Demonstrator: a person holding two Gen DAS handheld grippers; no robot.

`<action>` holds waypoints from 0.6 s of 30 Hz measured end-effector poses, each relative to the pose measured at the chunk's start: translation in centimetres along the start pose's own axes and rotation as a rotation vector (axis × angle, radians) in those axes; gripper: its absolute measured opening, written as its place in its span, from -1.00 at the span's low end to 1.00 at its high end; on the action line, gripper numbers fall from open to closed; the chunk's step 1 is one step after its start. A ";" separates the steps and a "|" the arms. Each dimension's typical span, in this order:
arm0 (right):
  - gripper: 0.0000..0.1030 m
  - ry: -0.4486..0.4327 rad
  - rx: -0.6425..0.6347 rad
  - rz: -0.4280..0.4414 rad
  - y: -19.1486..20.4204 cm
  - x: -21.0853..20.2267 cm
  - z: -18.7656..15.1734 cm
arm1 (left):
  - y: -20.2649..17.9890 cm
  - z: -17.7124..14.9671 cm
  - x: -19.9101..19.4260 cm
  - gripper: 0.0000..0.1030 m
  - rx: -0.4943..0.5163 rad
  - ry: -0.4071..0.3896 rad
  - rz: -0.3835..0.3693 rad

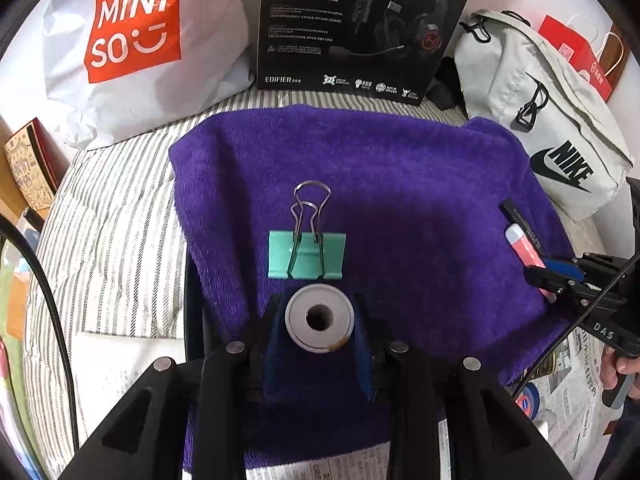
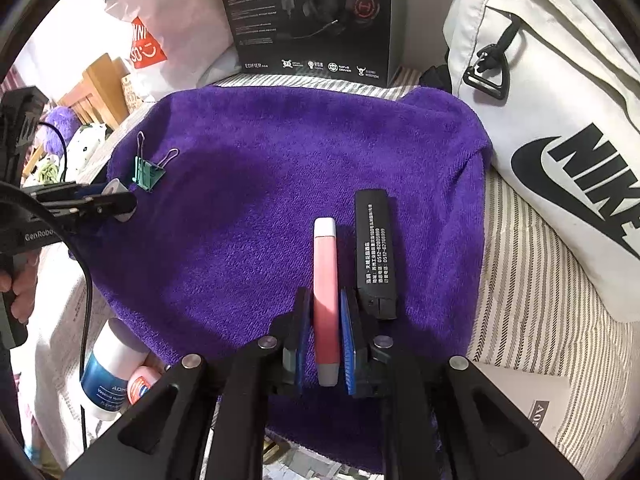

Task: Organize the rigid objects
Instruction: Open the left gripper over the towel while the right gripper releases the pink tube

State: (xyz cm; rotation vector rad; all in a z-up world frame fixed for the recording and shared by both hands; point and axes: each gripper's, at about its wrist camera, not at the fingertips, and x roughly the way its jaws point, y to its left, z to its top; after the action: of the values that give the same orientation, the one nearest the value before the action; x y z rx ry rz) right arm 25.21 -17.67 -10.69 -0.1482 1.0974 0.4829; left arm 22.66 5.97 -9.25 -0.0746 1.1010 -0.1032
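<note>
A purple towel (image 1: 400,184) lies spread on a striped bed. My left gripper (image 1: 319,312) is shut on a white roll with a round hole (image 1: 319,322), held low over the towel just behind a green binder clip (image 1: 306,254). My right gripper (image 2: 325,312) is shut on a pink stick with a white cap (image 2: 326,280), right beside a black rectangular bar with white print (image 2: 376,252) that lies on the towel. The binder clip (image 2: 149,174) and the left gripper (image 2: 120,200) also show at the left of the right wrist view.
A black Edifier headset box (image 1: 360,28) stands behind the towel. A white Miniso bag (image 1: 136,40) is at back left, a white Nike bag (image 1: 552,128) at right. A white jar with a blue label (image 2: 110,376) and papers lie at the towel's near edge.
</note>
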 end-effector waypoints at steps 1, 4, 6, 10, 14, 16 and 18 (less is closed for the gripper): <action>-0.58 0.001 0.004 0.007 0.0 0.0 -0.1 | -0.1 -0.1 0.0 -0.36 0.003 0.001 0.005; -0.40 0.011 -0.003 0.002 0.3 -0.2 -0.3 | -0.2 -0.5 -0.3 -0.21 0.007 0.004 0.020; -0.35 0.021 -0.016 -0.017 0.6 -0.3 -0.5 | -0.2 -0.9 -0.5 -0.09 0.003 0.002 0.026; -0.31 0.032 -0.018 -0.046 0.7 -0.8 -0.9 | -0.1 -1.6 -1.2 -0.02 -0.007 0.003 0.028; -0.29 0.013 0.010 -0.056 0.3 -2.2 -1.4 | 0.0 -2.3 -2.3 -0.01 -0.014 -0.007 0.041; -0.29 0.002 0.024 -0.054 0.1 -3.1 -1.8 | 0.0 -2.8 -3.1 -0.01 -0.017 -0.016 0.044; -0.26 -0.006 0.034 -0.056 0.0 -3.9 -2.2 | -0.2 -3.3 -4.1 0.03 -0.018 -0.028 0.048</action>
State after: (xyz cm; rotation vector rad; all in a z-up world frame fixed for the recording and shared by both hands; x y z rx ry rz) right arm 21.98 -19.64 -8.26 -0.1472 1.0917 0.4136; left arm 17.89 6.23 -7.11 -0.0654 1.0756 -0.0497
